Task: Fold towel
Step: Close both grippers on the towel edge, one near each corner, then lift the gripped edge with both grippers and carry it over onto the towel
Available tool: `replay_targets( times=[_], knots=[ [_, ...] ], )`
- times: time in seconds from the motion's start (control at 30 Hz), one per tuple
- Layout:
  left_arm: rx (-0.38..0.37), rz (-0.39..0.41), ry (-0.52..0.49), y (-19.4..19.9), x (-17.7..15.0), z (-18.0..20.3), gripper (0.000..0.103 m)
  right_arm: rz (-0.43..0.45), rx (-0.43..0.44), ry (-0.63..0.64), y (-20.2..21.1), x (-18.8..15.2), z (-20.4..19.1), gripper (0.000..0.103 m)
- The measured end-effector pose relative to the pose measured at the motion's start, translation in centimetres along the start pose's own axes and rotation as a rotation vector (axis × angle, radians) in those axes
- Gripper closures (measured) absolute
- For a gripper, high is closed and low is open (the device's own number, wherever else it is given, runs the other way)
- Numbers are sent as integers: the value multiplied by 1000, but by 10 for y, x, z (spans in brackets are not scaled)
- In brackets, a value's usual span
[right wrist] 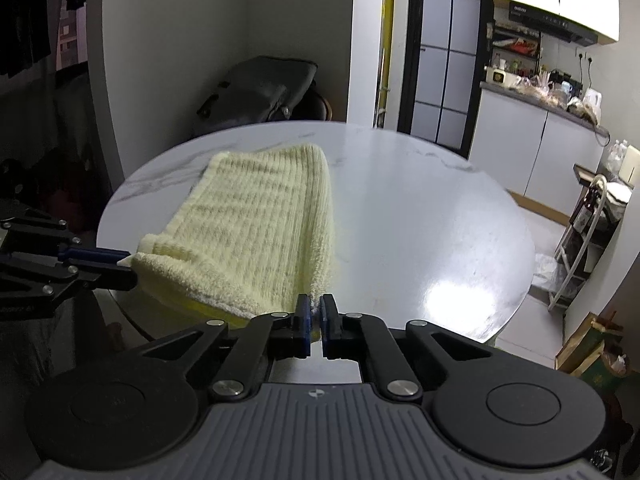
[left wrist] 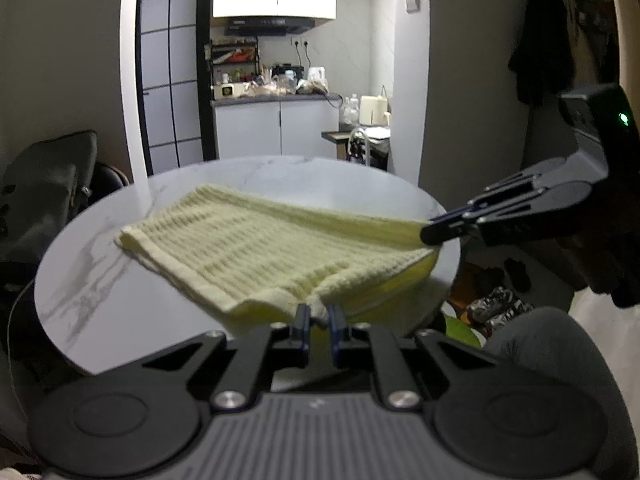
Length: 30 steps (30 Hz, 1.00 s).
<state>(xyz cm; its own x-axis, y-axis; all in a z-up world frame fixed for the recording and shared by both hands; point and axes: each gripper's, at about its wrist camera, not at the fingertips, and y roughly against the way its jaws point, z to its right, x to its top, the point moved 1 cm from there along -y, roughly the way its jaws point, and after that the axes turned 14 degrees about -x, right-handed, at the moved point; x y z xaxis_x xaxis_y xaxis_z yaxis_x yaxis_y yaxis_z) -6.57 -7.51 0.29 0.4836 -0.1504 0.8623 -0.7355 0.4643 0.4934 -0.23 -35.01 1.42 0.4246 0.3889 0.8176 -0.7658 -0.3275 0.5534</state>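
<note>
Your left gripper (left wrist: 319, 316) and right gripper (right wrist: 316, 312) each pinch a near corner of the yellow towel (left wrist: 256, 248) — lifted edge, rest on the marble table (right wrist: 420, 216).

towel (left wrist: 256, 248) is laid on round table (left wrist: 100, 288), far edge resting, near edge raised over the table rim. its two near corners are pinched by left gripper (left wrist: 319, 314) and right gripper (right wrist: 316, 312). bag (left wrist: 44, 196) sits behind-left of the table.

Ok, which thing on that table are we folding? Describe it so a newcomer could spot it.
On the round white marble table lies a pale yellow waffle-weave towel. Its near corners are pinched by the left gripper and right gripper; nothing else there is cloth.
</note>
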Motion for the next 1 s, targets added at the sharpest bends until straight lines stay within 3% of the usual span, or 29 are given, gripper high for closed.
replay_targets(
  times=[0.6, 1.0],
  knots=[
    [-20, 86, -16, 27, 15, -5, 93, 61, 1, -25, 40, 12, 2, 97],
    [-17, 85, 13, 28, 12, -16, 93, 67, 8, -16, 30, 18, -7, 97]
  ],
)
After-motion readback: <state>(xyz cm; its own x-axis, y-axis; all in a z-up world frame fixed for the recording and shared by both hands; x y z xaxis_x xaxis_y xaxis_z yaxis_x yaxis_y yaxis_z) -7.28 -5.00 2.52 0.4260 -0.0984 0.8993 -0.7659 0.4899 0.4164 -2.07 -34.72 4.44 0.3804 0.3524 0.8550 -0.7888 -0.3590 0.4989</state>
